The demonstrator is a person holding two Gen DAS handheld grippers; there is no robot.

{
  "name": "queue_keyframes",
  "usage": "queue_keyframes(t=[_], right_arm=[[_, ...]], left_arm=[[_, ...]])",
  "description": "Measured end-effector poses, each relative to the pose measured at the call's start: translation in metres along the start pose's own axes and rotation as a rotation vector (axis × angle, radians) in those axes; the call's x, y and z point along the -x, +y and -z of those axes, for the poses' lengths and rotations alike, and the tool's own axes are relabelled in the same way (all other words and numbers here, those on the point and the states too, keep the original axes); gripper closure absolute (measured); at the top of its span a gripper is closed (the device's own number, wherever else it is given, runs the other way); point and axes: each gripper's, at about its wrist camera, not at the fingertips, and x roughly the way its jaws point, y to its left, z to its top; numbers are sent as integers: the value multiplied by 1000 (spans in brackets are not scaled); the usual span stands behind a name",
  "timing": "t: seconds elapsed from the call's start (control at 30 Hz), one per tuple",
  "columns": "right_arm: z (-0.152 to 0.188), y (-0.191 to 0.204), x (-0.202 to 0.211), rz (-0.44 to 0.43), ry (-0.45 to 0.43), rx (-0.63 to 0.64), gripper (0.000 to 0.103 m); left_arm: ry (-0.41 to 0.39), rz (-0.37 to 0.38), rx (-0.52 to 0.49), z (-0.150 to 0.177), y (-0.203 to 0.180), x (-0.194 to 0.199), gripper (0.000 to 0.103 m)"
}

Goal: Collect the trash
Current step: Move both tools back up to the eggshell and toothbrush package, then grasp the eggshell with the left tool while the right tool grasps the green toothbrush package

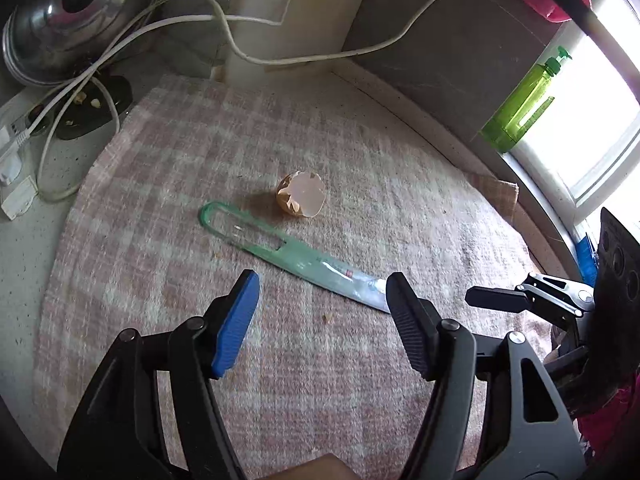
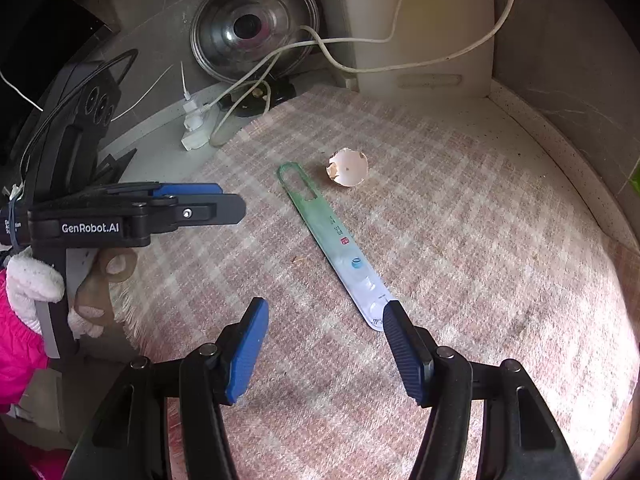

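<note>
1. The broken eggshell (image 1: pixel 301 198) lies near the middle of the tabletop (image 1: pixel 24 264), on a checked cloth (image 1: pixel 360 140). Just beside it, not touching, lies a long green plastic strip (image 1: pixel 280 246), a flat bit of packaging with a loop at its far end.
2. The strip runs from the shell toward the near edge of the cloth. Its pale end sits just beside the right finger of the right tool (image 2: pixel 326 348), whose jaws are spread wide with nothing between them.
3. The left tool (image 1: pixel 322 320) is likewise spread and empty, low over the cloth and short of both pieces.
4. I judge this to be the approach: nothing is gathered yet. The next move probably calls for closing on the strip's thin end, or for a gentle pinch on the shell, which looks fragile.
5. Toward the far left corner lie white cables (image 1: pixel 240 46), a pot lid (image 1: pixel 76 12) and a plug block (image 1: pixel 12 152); a green bottle (image 1: pixel 524 104) stands on the sill to the right.
6. No bin or bag shows. The strip's print is too small to read.
</note>
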Motion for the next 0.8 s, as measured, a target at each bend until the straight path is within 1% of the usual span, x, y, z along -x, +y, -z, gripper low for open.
queue_keyframes(t=[0.13,0.33,0.37,0.5,0.67,0.73,0.8], right_arm=[[-5,-9,-6,-19,9,4,40],[-17,-17,-24,-50,37,27,40],[-19,-17,-27,-55,42,33,42],[-26,-21,-39,-69,57,48,44],[-29,-24,-50,-84,82,56,47],[-31,-23,-53,-84,88,66,47],[-33,-22,-55,-85,94,77,49]], left_arm=[[24,-55,-82,-20,-12,-29,36],[65,-114,-137,-41,-10,-68,36],[71,-121,-144,-43,-9,-74,36],[97,-125,-166,-47,-6,-90,36],[100,-132,-196,-50,-7,-105,36],[101,-152,-219,-50,-9,-111,38],[105,-165,-232,-50,-8,-116,47]])
